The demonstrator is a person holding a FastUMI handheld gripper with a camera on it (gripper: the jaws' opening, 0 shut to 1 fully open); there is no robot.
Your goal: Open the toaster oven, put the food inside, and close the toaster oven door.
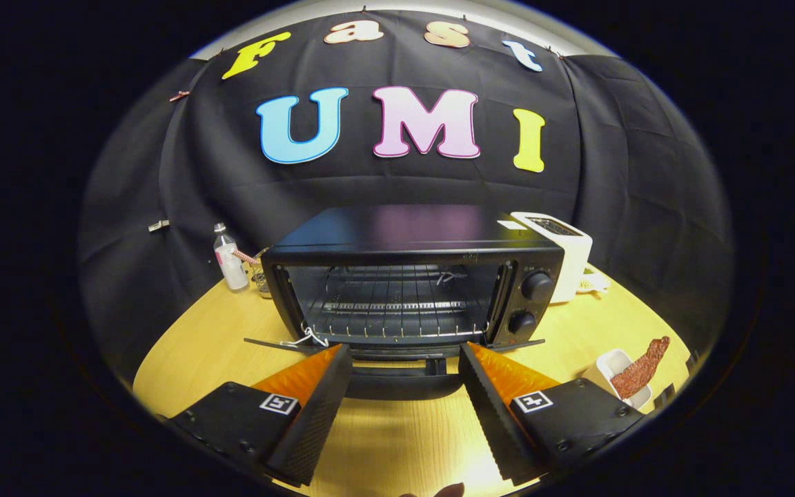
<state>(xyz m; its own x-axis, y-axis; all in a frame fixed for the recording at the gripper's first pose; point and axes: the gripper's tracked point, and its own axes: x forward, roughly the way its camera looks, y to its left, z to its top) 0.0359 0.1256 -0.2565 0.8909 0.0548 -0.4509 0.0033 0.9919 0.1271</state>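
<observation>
A black toaster oven (411,276) stands on the wooden table (204,352) straight ahead of the fingers. Its door (397,376) hangs fully down, flat toward me, and the wire rack (390,307) inside is bare. My gripper (404,355) is open, its fingertips just above the lowered door's handle edge, with nothing between them. To the right of the fingers a long reddish-brown strip of food (642,369) leans out of a small white dish (615,376).
A white pop-up toaster (563,252) stands right behind the oven's right side. A small clear bottle (230,259) stands left of the oven near the black cloth wall. Two knobs (532,304) sit on the oven's right panel.
</observation>
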